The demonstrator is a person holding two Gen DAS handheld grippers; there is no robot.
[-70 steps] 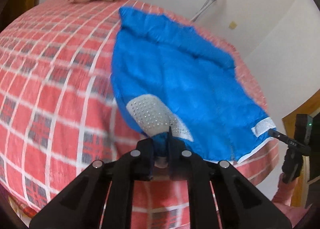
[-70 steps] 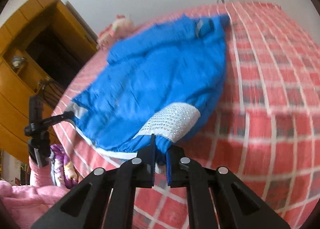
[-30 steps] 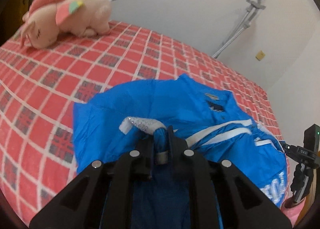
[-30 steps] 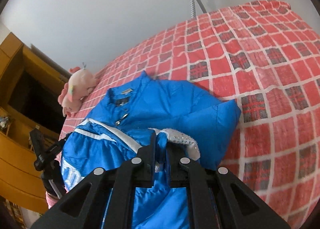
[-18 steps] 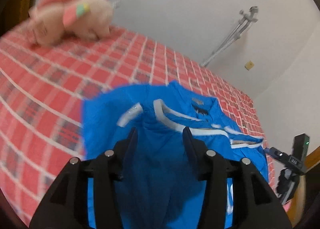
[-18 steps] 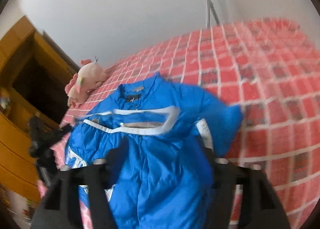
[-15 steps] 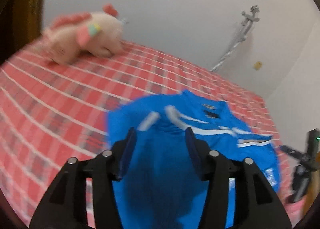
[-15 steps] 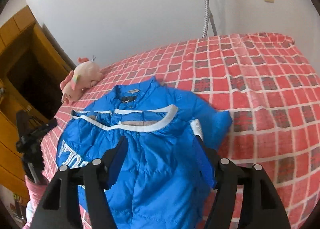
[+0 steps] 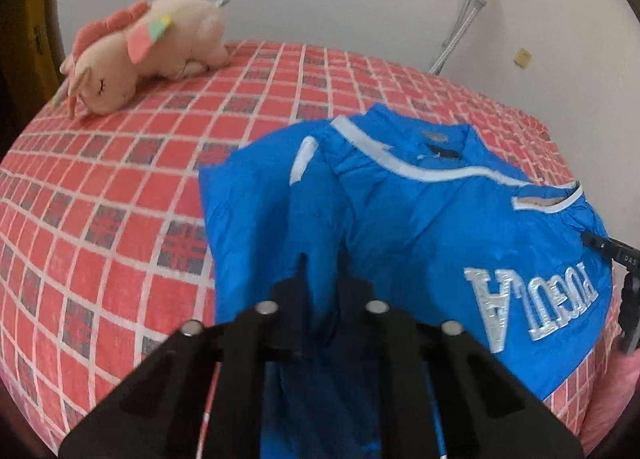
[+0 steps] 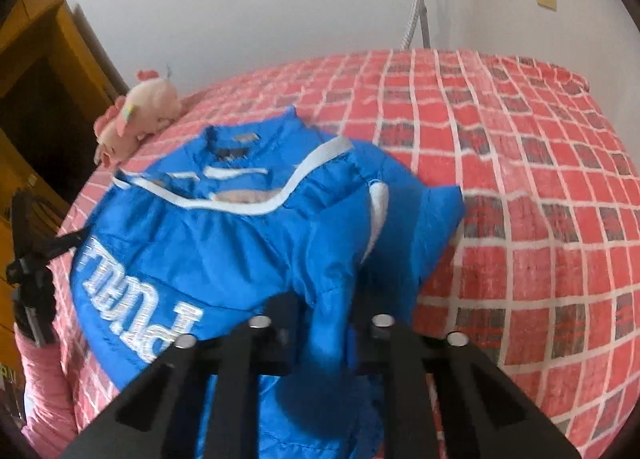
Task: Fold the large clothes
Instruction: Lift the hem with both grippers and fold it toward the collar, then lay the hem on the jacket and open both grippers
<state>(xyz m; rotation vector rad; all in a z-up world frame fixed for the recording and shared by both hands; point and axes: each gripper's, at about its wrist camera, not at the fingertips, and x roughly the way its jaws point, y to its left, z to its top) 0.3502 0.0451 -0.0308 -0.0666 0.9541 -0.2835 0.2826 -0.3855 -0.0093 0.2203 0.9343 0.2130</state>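
My landmark is the blue jacket (image 9: 400,227), which lies on the red checked bedspread (image 9: 120,195) with its collar on the far side from me and its folded hem end nearest me. Its long axis now runs left to right across my view, the silver lettering (image 9: 532,299) reading upside down toward my right side. My left gripper (image 9: 322,271) hovers just over the jacket's near left part, jaws parted with only a fold of blue cloth showing between them and nothing pinched. My right gripper (image 10: 324,303) sits over the near right part, jaws also apart; cloth bulges up between the fingers, but I judge it loose, not held. Both tools are about equally near, each to its own edge, so I judge the next fold would bring one side across the other. The shell looks thin, slick and slightly puffy, creasing softly, with white piping near the collar. A pink plush toy (image 9: 148,47) rests well beyond the jacket's far left corner
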